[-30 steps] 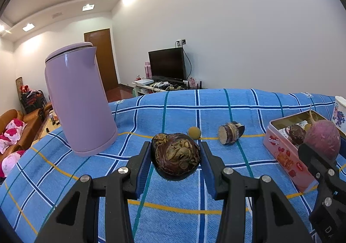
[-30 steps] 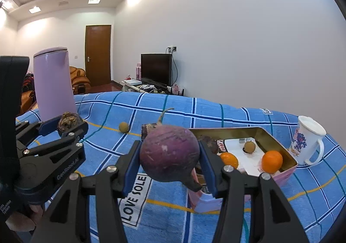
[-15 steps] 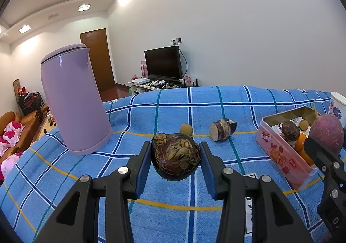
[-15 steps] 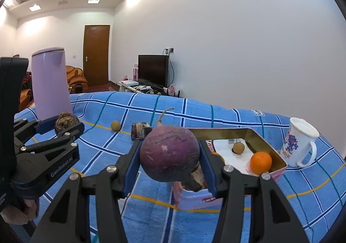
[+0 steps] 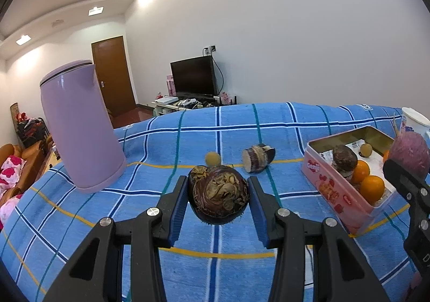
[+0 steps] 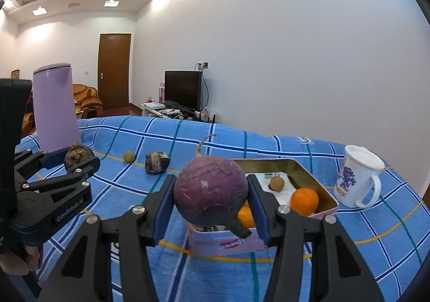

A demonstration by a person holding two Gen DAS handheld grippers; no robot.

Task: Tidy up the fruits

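Lighting's pretty bright and even, all from recessed ceiling lights [image 5: 95, 10] that blow out into glare patches on the white wall [image 6: 295, 46]. Shadows on the blue tablecloth [image 5: 215, 269] stay soft. Heavy fisheye bend, black vignette in the corners, and everything's reasonably sharp, hardly any blur.

the left gripper [image 5: 218, 198] is held above the tabletop pointing forward and a little downward, its two blue-padded fingers [image 5: 179, 208] pressed on the sides of a dark, rough round fruit [image 5: 218, 195]. the right gripper [image 6: 211, 198] is held just beside it at about the same height, angled slightly down too, its pads clamped on a purple round root [image 6: 211, 189]. in the right wrist view a bit of the person's hand [image 6: 22, 261] shows at the lower left edge, wrapped around the left gripper's handle.
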